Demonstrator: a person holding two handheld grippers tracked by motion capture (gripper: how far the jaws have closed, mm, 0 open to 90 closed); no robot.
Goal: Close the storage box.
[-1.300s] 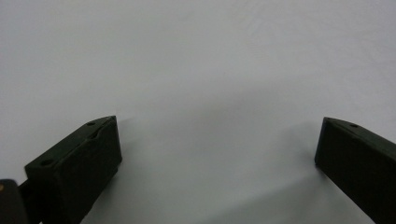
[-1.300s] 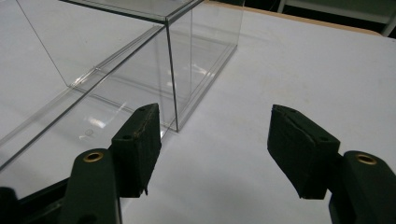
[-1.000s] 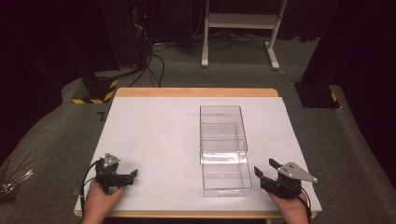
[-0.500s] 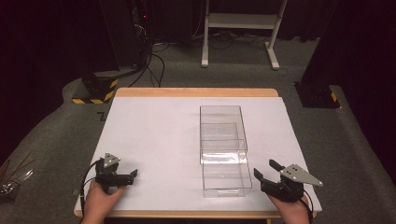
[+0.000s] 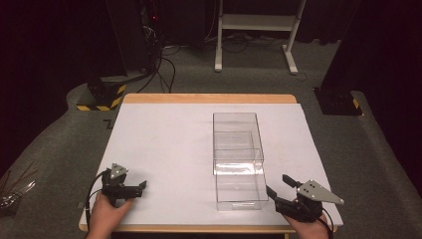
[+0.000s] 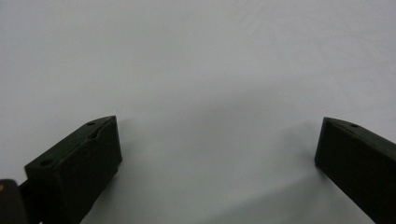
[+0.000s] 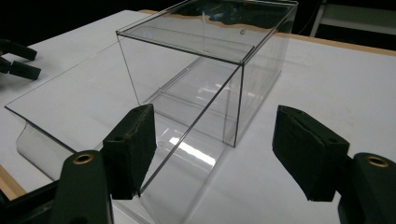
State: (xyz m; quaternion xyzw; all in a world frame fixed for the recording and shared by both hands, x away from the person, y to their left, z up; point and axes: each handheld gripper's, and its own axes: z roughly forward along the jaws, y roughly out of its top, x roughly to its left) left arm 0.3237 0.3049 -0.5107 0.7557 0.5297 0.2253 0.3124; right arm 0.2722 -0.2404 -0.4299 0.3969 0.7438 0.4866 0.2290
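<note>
White-covered table with wooden edge, on grey carpet; dark room behind, white stand legs and cables beyond. Clear plastic box right of centre, drawer pulled toward near edge. Right gripper just beside drawer's near corner, jaws opening, nothing pinched. Left gripper near front-left, spread, empty. Drawer edges hard to trace through glare; forearms cut off at bottom.
</note>
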